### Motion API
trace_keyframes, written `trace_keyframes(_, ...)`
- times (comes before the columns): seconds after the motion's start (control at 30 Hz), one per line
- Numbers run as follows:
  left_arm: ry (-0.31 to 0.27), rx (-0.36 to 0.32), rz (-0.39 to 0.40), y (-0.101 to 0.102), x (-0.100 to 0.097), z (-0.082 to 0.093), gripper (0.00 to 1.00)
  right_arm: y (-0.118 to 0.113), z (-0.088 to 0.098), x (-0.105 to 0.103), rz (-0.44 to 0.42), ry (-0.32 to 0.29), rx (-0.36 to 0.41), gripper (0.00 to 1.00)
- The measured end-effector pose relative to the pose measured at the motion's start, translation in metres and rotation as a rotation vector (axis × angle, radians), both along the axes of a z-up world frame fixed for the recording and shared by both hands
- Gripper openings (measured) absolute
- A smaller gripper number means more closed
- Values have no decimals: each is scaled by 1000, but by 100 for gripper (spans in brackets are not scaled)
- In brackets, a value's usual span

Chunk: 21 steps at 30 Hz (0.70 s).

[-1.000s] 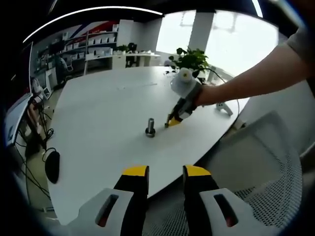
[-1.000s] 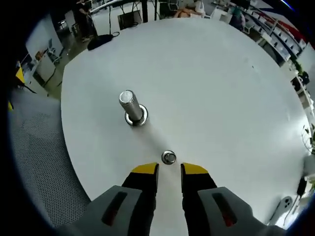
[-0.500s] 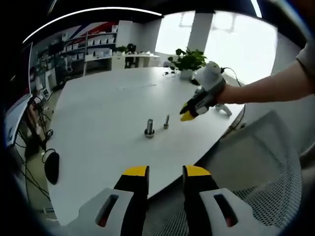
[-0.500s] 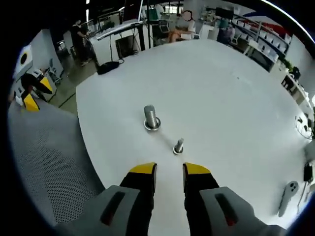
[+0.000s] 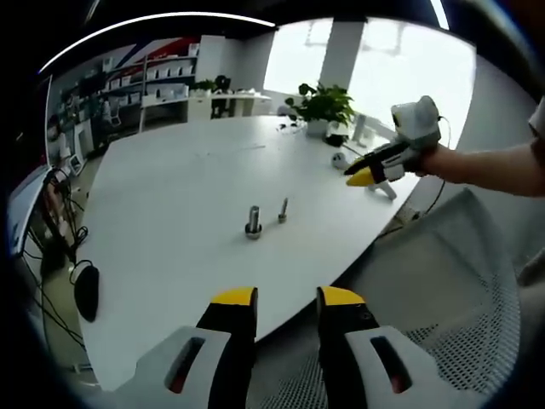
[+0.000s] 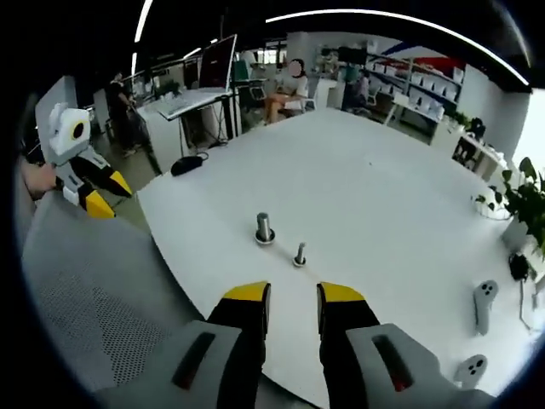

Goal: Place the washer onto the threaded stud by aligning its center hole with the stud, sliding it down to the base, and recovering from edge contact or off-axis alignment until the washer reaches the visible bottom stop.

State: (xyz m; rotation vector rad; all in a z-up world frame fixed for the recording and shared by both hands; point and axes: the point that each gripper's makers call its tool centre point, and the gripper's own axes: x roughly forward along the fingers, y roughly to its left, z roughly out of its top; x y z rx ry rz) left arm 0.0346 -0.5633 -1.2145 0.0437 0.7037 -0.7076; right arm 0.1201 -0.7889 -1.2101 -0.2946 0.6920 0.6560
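Two metal pieces stand upright near each other on the white worktop (image 6: 409, 213): a thick threaded stud (image 6: 264, 228) with a washer (image 6: 265, 239) at its base, and a thinner bolt (image 6: 300, 254) to its right. Left gripper (image 5: 286, 298) and right gripper (image 6: 293, 294) are off the worktop's near edge, jaws slightly spread, empty.

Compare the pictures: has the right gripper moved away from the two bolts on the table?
Yes. In the left gripper view the right gripper has drawn back from the bolts, past the table edge toward the chair.
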Motion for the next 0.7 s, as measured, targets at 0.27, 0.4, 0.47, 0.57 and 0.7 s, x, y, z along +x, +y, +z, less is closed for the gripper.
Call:
trace_keyframes(0.27,0,-3,-7,-1,-1,0,26,-30,18,-31,-65,-41,22,24)
trace_keyframes(0.4,-3,-3,-8,-1,0,0,25,-31,23,-31,-167,-40,146,24)
trace_keyframes(0.47,-5,-5,-7,-2,0,1,25,-27,24,-29,-192,-45,182,24)
trace_keyframes(0.57,-1,0,-12,-1,-1,0,25,-18,22,-31,-176,-45,184,24)
trace_keyframes(0.7,-18,-5,15,2,3,3,24,-23,18,-38,-169,-63,146,24)
